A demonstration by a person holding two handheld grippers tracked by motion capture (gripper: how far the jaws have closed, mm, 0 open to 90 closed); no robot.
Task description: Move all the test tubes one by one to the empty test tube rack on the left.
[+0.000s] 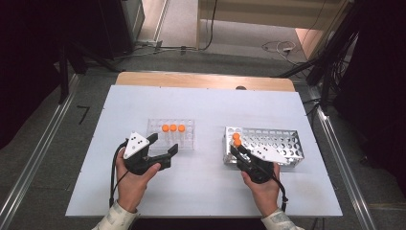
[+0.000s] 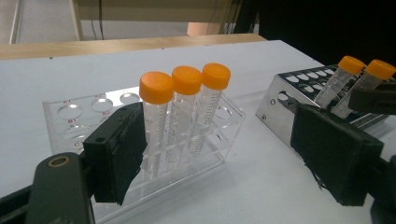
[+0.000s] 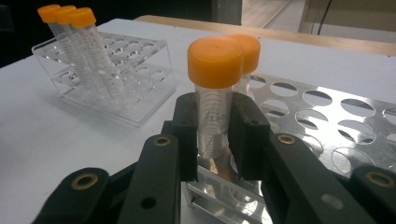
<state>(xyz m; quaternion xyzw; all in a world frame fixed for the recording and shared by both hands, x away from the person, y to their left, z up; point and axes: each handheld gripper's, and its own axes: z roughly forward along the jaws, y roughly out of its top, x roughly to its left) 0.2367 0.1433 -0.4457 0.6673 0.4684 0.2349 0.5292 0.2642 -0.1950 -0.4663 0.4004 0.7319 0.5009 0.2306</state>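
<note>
Right gripper (image 3: 215, 140) fingers (image 3: 186, 135) clamp an orange-capped tube (image 3: 215, 100) standing in the metal rack (image 3: 327, 126), a second tube (image 3: 246, 56) just behind. Left gripper (image 2: 219, 154) fingers (image 2: 119, 156) stand apart before the clear rack (image 2: 93, 116) on the tabletop (image 3: 56, 140).

A lab bench, from where I work.
Orange-capped clear plastic tubes (image 2: 186, 109) stand before me in a clear acrylic rack (image 2: 88, 122) and a perforated steel rack (image 1: 282, 141).

Right hand-held gripper (image 3: 214, 140) clamped shut; left hand-held gripper (image 1: 162, 145) gapes wide.
</note>
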